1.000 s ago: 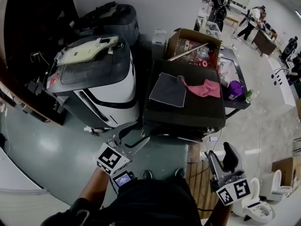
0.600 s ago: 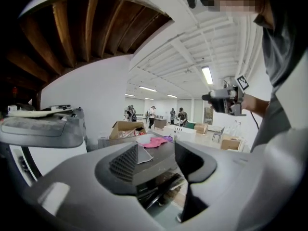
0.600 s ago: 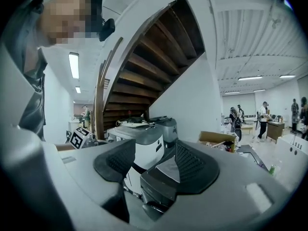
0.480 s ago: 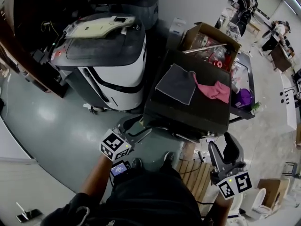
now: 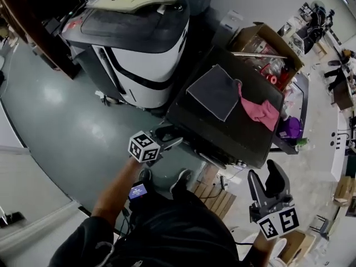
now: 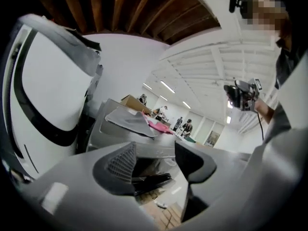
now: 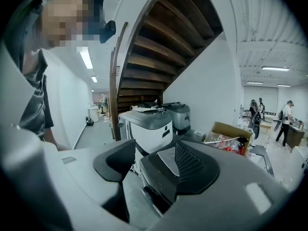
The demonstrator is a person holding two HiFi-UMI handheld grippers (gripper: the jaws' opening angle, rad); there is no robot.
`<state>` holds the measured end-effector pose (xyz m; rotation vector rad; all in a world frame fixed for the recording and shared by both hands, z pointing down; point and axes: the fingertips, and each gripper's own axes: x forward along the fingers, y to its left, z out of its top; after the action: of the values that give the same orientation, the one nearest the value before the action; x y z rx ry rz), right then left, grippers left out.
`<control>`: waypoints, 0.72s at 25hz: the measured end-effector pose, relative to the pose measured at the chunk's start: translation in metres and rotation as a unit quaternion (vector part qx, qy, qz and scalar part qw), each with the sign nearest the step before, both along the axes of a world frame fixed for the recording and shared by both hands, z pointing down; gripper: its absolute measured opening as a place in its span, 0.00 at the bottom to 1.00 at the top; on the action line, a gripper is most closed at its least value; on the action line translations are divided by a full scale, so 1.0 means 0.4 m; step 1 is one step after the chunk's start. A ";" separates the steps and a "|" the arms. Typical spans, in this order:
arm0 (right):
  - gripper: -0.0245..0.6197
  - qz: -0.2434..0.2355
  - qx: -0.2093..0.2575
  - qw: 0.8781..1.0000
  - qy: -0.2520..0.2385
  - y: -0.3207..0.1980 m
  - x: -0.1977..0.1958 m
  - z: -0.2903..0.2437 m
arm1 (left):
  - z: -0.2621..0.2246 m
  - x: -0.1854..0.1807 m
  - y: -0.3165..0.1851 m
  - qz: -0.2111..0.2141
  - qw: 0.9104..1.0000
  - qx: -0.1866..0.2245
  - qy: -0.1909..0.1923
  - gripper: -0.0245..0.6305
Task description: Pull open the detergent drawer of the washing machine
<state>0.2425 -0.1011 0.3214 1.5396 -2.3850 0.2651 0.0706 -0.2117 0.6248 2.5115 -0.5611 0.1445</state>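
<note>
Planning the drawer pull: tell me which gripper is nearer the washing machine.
Left. The left gripper sits close by the front of the washing machine, jaws apart. The right gripper is farther back toward the person, also open.

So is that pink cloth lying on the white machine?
No, the pink cloth lies on the dark grey machine, beside a square grey cloth.

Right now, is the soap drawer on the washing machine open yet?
Not yet. Nothing looks done: no drawer shows pulled out of the washing machine. In hand: the left gripper is close by its front corner, jaws apart, holding nothing. The right gripper hangs back, open and empty too. Left to do: grip the drawer and pull it out.
</note>
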 end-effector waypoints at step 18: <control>0.40 -0.042 -0.113 0.993 0.019 -0.056 0.076 0.229 | 0.389 0.136 -0.041 -0.070 0.979 -0.152 0.113 0.54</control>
<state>0.2728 -0.1234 0.4132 1.3285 -2.2923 0.4653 0.1250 -0.2280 0.7803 2.1471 -0.5732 -0.1003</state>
